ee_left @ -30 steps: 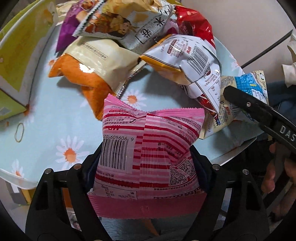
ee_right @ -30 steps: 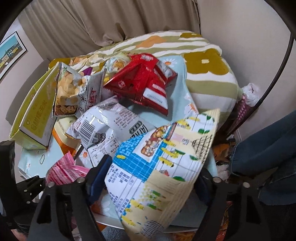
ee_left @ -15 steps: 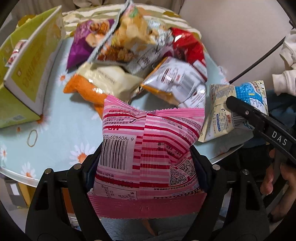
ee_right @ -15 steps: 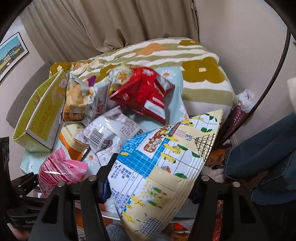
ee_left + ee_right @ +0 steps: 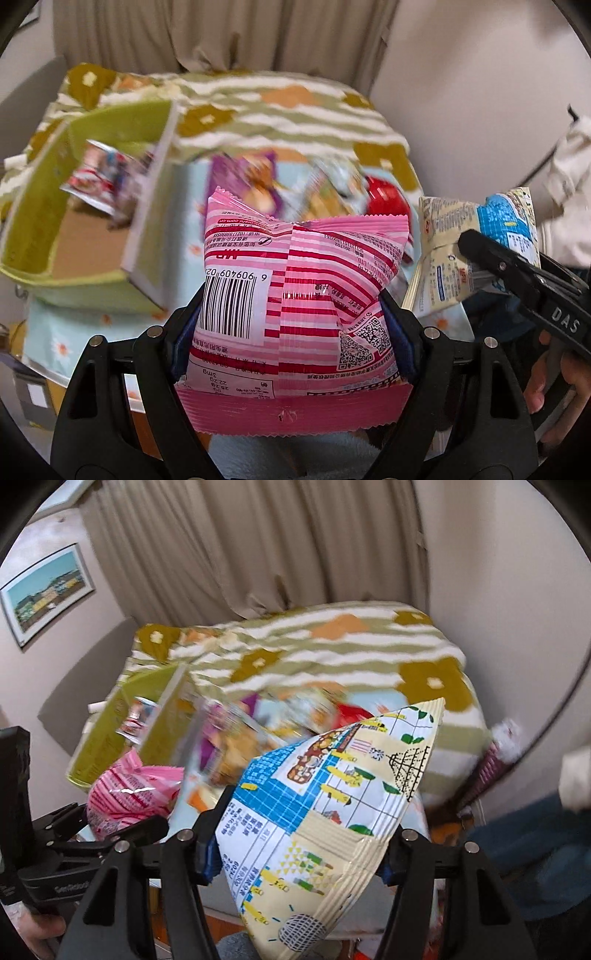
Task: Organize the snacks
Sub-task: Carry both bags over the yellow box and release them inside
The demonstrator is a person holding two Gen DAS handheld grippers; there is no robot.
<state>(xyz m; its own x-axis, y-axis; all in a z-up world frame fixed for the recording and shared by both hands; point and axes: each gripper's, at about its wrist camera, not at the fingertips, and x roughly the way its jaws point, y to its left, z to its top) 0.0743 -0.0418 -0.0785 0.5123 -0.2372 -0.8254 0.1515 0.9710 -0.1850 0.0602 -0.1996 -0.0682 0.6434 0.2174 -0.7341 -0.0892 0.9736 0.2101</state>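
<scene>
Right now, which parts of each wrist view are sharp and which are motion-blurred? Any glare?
Left wrist view: the pink striped bag in the left gripper is sharp, barcode readable; the green box and snack pile behind smear. Right wrist view: the cream and blue bag in the right gripper is crisp, background snacks blurred; small glare streak on the pink bag. Both show fisheye bending.

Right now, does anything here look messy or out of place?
Yes. Snack bags lie in a loose heap on the flowered tablecloth instead of inside the green box, which holds only one packet. The pink bag and the cream bag hang in the air, each pinched between jaws.
</scene>
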